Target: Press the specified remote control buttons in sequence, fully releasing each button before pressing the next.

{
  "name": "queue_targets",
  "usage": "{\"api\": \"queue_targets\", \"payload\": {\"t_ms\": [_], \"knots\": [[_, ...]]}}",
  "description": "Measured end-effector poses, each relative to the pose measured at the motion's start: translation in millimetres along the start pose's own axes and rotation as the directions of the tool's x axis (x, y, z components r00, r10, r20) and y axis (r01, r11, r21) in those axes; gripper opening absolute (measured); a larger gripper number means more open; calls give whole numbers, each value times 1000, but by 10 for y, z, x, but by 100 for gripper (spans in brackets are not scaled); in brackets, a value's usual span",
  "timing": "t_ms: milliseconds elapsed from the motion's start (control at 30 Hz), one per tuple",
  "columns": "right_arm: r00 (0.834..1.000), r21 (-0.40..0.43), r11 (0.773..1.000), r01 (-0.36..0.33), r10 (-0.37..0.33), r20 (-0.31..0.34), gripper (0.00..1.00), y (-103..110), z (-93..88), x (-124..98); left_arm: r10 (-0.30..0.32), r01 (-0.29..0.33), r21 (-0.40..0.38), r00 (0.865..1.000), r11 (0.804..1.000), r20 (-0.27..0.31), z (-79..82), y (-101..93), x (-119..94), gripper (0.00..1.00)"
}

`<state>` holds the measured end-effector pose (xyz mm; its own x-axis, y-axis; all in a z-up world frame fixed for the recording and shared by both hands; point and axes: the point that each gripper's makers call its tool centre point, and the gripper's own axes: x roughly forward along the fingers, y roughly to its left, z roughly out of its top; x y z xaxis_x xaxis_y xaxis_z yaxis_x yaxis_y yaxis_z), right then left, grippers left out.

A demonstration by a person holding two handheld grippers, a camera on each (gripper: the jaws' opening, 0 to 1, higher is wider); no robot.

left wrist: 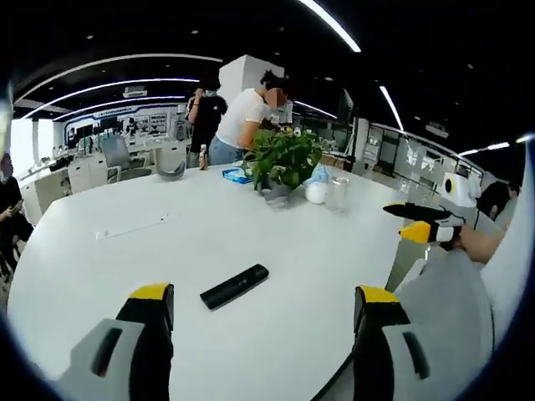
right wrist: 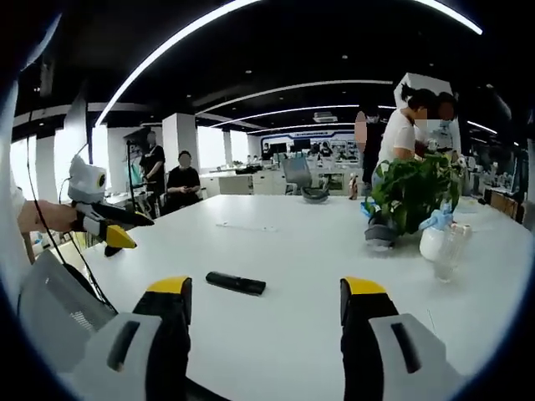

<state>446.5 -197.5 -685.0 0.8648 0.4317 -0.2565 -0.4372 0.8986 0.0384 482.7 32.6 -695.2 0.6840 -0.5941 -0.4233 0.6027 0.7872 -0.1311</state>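
Observation:
A black remote control (left wrist: 234, 286) (right wrist: 236, 283) lies flat on the white table (left wrist: 109, 267) (right wrist: 301, 242), close to its near edge. My left gripper (left wrist: 264, 293) is open, its yellow-tipped jaws set wide and hovering short of the remote with nothing between them. It also appears from the side in the right gripper view (right wrist: 124, 227), held by a hand off the table's left edge. My right gripper (right wrist: 267, 286) is open and empty too, a little short of the remote. In the left gripper view the right gripper (left wrist: 413, 221) hangs off the table's right edge.
A potted green plant (left wrist: 284, 159) (right wrist: 410, 190) stands mid-table with a white jar (left wrist: 316, 192) and a clear glass (left wrist: 337, 193) (right wrist: 445, 251) beside it. A thin white strip (left wrist: 134, 225) lies at the left. People stand behind the table, with others seated further off.

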Motion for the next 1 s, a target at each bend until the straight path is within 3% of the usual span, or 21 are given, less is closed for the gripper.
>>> {"api": "queue_targets", "payload": {"t_ms": [100, 200, 400, 567, 700, 867, 1000], "knots": [[1000, -42, 999, 15, -15, -7, 77, -1, -22, 5, -23, 23, -4, 1000, 1000, -18, -21, -23, 77, 88], [1000, -41, 999, 0, -1, -24, 79, 26, -50, 14, -12, 21, 95, 996, 995, -92, -92, 61, 149, 89], [999, -64, 998, 1, -4, -48, 76, 27, -93, 12, -11, 39, 205, 991, 978, -134, -43, 189, 291, 90], [998, -80, 997, 0, -5, -60, 73, 36, -113, 18, -25, 71, 244, 982, 967, -187, -53, 249, 451, 90], [998, -81, 997, -3, -2, -67, 71, 40, -122, 19, -52, 147, 336, 960, 930, -276, -141, 255, 591, 90], [995, -86, 996, 20, -28, -92, 68, -5, -170, 26, -44, 191, 425, 942, 885, -333, -198, 323, 745, 92], [989, -121, 993, 19, -36, -144, 68, -2, -261, 45, -44, 219, 439, 926, 872, -375, -260, 383, 863, 91]]}}
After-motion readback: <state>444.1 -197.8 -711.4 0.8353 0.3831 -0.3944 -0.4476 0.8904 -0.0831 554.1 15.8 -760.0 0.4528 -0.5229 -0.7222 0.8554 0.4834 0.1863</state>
